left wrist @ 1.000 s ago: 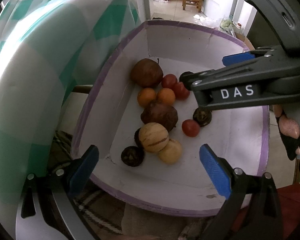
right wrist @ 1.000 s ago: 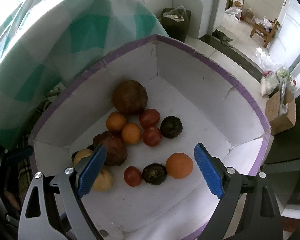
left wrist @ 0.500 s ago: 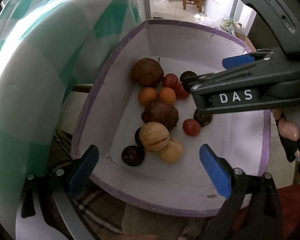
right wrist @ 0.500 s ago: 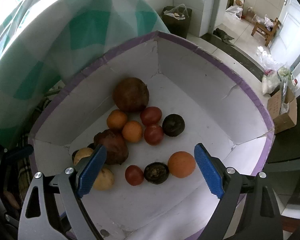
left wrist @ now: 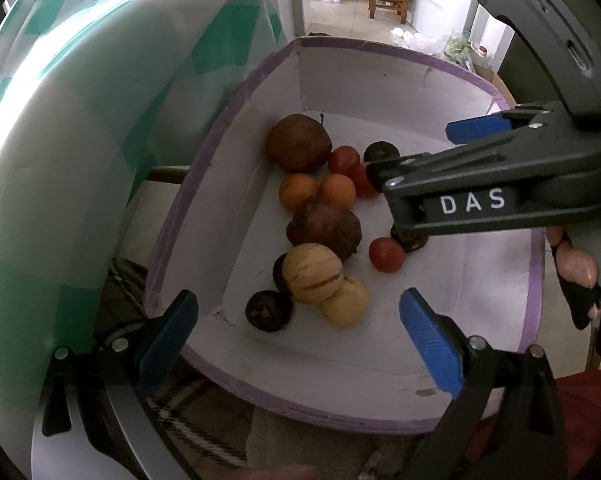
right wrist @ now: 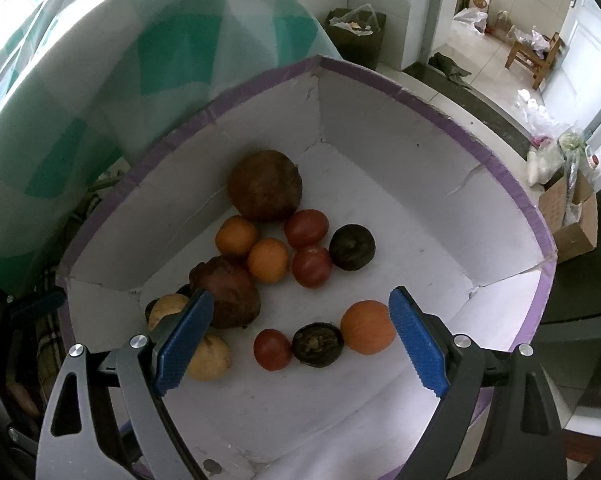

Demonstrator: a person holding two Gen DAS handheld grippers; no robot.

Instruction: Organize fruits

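Observation:
A white box with a purple rim [left wrist: 220, 148] [right wrist: 428, 108] holds several fruits. Among them are a large brown fruit [right wrist: 265, 185], two small oranges [right wrist: 236, 240], red tomatoes [right wrist: 306, 228], a dark round fruit [right wrist: 351, 247] and a striped yellow fruit [left wrist: 312, 274]. My right gripper [right wrist: 300, 340] hangs open over the box's near side, above a red tomato [right wrist: 272, 349], a dark wrinkled fruit [right wrist: 317, 345] and an orange [right wrist: 367, 327]. It touches none of them. My left gripper [left wrist: 296, 336] is open at the box's near rim and holds nothing.
A green and white checked cloth [left wrist: 80, 120] rises along the box's left side. Plaid fabric [left wrist: 196, 404] lies under the box. A gloved hand [left wrist: 578, 276] holds the right tool. On the floor beyond are a wooden chair [right wrist: 534, 54] and a cardboard box [right wrist: 572, 216].
In the left wrist view the right gripper has sunk slightly over the box, uncovering a dark fruit at the back. The fruits have not moved.

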